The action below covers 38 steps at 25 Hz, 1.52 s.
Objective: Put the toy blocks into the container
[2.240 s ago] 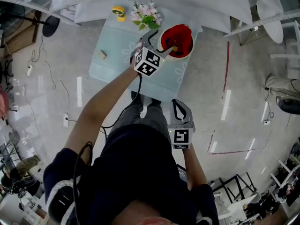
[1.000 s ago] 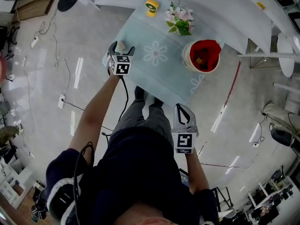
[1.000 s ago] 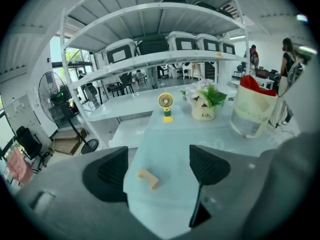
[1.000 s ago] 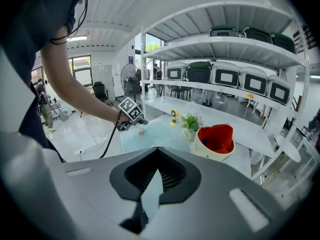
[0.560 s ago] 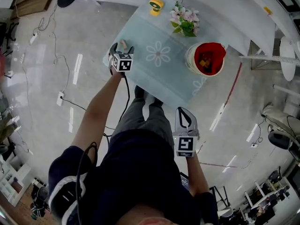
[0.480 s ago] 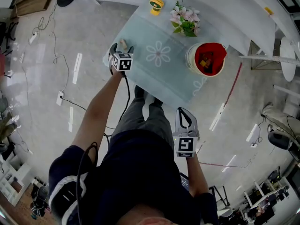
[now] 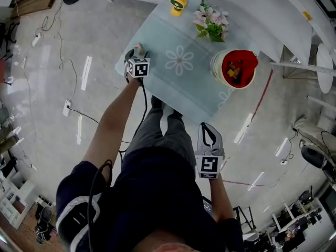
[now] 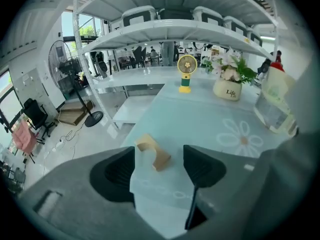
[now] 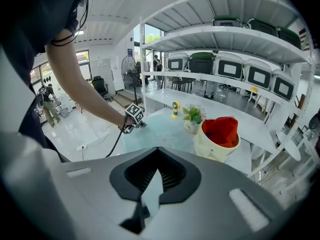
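Note:
A tan wooden arch block (image 8: 152, 151) lies near the left corner of the pale glass table (image 7: 157, 38). My left gripper (image 8: 159, 170) hovers over it with its jaws closing; the block (image 7: 138, 47) sits between the fingertips with a gap on each side, untouched by the pads. In the head view the left gripper (image 7: 137, 53) is at the table's left edge. The cream bucket with a red lining (image 7: 216, 67) stands at the table's right end and holds several coloured blocks (image 7: 233, 72). My right gripper (image 7: 208, 132) hangs shut and empty beside the person's hip, far from the table.
A yellow desk fan (image 7: 178, 4) and a flower pot (image 7: 212, 25) stand along the table's far edge. White shelving runs behind the table. The bucket (image 9: 212, 149) shows past the shut right jaws. A cable trails from the left gripper down to the floor.
The left gripper moved from above the bucket to the table's left corner and settled around the arch block. Its jaws have narrowed. The right gripper stayed put.

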Motion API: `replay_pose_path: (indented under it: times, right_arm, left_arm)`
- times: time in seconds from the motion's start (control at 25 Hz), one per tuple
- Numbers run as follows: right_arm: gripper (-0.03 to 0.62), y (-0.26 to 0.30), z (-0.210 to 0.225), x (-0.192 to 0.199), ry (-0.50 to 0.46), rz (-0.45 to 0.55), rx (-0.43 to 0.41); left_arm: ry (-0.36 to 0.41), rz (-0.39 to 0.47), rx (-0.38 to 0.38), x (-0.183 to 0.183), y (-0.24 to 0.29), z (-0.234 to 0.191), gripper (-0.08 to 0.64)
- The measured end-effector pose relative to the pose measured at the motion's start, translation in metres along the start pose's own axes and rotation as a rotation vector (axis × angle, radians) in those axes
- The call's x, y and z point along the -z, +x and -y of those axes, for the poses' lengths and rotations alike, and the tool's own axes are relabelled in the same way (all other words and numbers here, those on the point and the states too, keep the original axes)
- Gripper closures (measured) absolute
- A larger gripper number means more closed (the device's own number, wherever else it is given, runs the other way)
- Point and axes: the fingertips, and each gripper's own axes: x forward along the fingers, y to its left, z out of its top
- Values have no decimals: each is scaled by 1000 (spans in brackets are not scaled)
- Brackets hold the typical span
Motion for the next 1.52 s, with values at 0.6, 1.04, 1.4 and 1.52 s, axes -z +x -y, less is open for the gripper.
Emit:
replay_pose_path:
  times: [0.6,1.04,1.4,1.52]
  right_arm:
    - [592,8,2,2,-10,-23,-3]
    - [592,10,1,-1,-5,-23,-11]
    - [592,9,-1,4,6,-27,-8]
    - [592,8,-1,5,15,-18,-4]
  left_arm:
    - [-54,-46,11,13,14,0,344]
    - [-48,-39,6,13,18,3,425]
    - [-26,-13,6,8,11,2,443]
    - [-9,24,13,-2,0,3,451]
